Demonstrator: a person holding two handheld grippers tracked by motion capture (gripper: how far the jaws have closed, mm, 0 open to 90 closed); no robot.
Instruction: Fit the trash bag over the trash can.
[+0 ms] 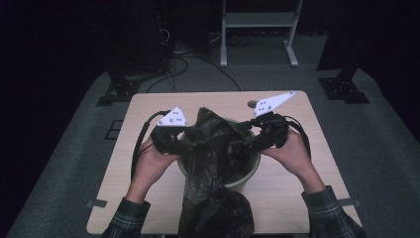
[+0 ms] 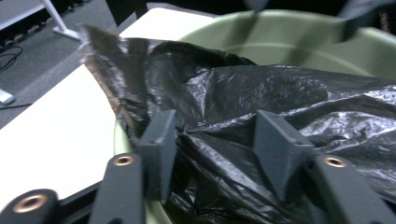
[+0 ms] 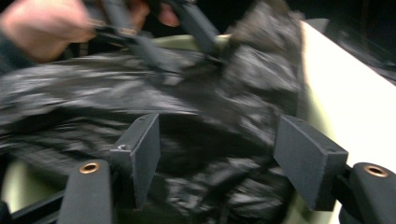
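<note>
Apparently the person is lining the green bin with a black bag: the left claw stands half open around bunched plastic at the rim, the right claw open over film; next, each must pinch an edge and spread it outward

Both forearms enter from below, each hand gripping a tool: left gripper angled inward with fingers parted, right gripper facing it, fingers likewise apart.
</note>
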